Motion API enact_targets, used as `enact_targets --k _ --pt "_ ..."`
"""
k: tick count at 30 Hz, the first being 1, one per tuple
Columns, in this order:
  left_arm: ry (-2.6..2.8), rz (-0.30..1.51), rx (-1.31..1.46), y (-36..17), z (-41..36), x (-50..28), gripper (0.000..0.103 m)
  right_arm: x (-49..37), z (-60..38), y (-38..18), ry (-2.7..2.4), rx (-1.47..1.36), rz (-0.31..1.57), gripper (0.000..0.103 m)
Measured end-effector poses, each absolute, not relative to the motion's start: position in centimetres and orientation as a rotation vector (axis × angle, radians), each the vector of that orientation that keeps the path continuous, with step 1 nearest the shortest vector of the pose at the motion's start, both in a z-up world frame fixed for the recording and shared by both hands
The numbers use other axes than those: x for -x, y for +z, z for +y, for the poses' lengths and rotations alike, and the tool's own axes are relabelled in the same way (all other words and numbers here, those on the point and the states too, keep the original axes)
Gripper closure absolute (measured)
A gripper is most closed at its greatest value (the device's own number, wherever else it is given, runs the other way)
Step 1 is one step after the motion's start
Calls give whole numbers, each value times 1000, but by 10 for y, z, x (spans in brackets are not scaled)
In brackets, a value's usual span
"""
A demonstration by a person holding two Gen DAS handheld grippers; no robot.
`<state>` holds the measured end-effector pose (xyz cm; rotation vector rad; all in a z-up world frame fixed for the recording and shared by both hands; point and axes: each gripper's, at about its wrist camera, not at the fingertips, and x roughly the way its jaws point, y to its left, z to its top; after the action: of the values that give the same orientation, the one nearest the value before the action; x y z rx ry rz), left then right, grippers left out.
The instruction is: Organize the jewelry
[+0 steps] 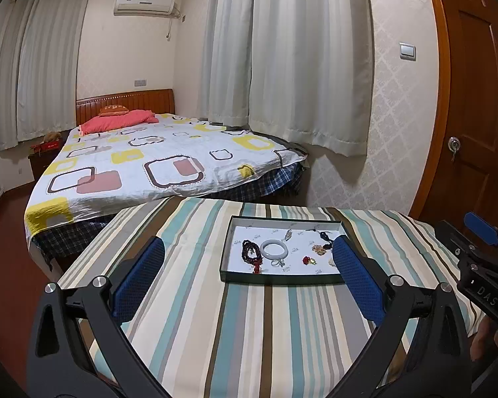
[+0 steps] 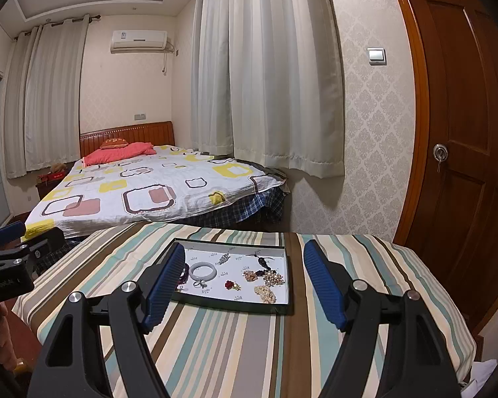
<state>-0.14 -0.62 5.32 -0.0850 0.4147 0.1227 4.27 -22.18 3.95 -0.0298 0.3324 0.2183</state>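
On the striped bench [image 1: 215, 315], toward its far edge: shallow tray [image 1: 284, 280] holding jade bangle [image 1: 274, 249], bead strand [image 1: 250, 252], brooches. Left gripper [image 1: 249, 272] and right gripper [image 2: 245, 282], both open and empty, hover short of it; tray's long axis runs crosswise, roughly equidistant.

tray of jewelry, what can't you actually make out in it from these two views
- Left wrist view: the left gripper's right finger covers the tray's right end, hiding the pieces there.
- Right wrist view: the right gripper's left finger hides most of the dark beads.
- Both views: the small brooches are too small to tell in detail.
- The tray's printed marks are unreadable.
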Motion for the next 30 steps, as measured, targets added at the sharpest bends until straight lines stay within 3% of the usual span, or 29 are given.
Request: enact_targets --k 30 --pt "124 415 85 54 -6 2 4 -40 -221 41 218 31 329 31"
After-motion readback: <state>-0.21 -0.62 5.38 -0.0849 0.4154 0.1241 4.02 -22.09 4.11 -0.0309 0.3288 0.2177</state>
